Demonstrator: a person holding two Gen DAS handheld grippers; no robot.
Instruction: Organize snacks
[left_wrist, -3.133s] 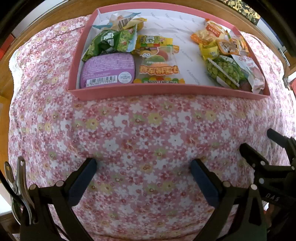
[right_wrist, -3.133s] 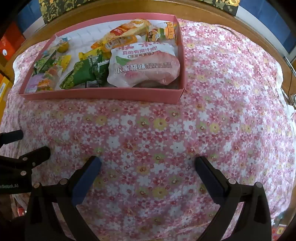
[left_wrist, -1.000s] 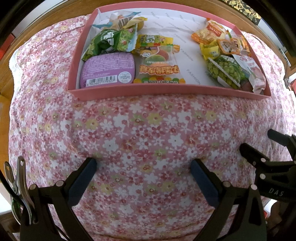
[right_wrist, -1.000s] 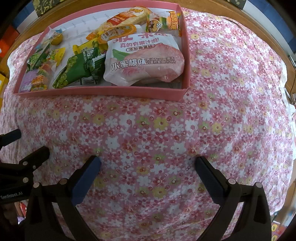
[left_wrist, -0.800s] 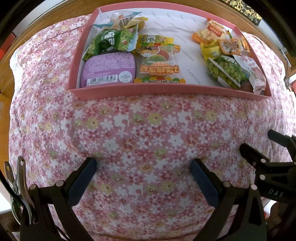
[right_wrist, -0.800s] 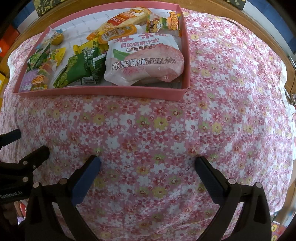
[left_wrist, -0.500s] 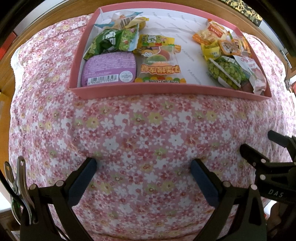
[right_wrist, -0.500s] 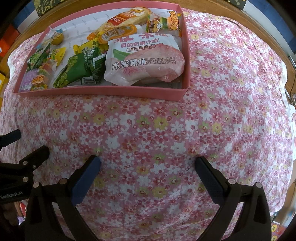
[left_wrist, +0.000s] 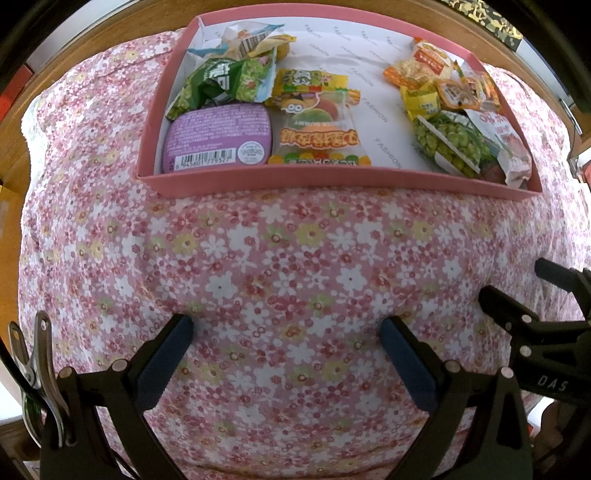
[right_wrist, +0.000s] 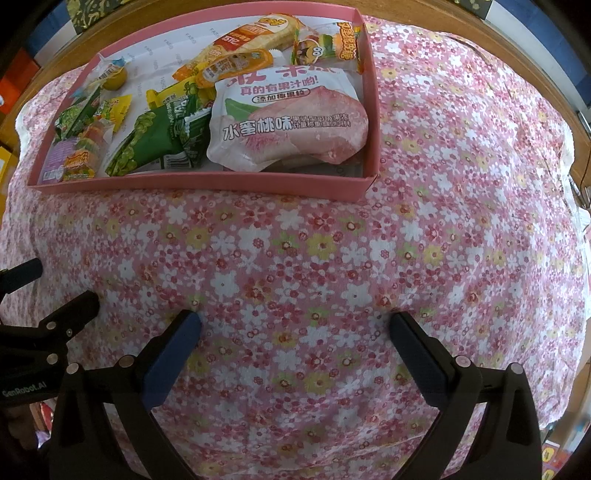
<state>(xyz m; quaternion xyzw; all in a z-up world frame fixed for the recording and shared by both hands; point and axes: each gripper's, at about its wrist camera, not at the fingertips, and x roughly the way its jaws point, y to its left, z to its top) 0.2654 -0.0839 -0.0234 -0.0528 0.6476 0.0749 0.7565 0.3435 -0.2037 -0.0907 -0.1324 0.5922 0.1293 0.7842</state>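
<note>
A shallow pink box (left_wrist: 332, 181) (right_wrist: 207, 188) sits at the far side of the flowered cloth and holds all the snacks in view. At its left end lie a purple pack (left_wrist: 218, 138), a green wrapper (left_wrist: 225, 81) and a gummy bag (left_wrist: 319, 136). Its right end has a pea packet (left_wrist: 448, 142) (right_wrist: 151, 146), orange packets (left_wrist: 430, 64) and a big peach-print bag (right_wrist: 291, 122). My left gripper (left_wrist: 286, 334) and right gripper (right_wrist: 295, 330) hover open and empty over bare cloth, well short of the box.
The flowered tablecloth (left_wrist: 295, 266) covers a wooden table whose rim (right_wrist: 461, 26) shows beyond the box. In each view the other gripper shows at the edge (left_wrist: 535, 325) (right_wrist: 48, 328). A metal clip (left_wrist: 33, 369) hangs at the lower left.
Over three seconds the right gripper moved a little closer to the box, which now looks larger. The left view has shifted only slightly. Both grippers stayed open.
</note>
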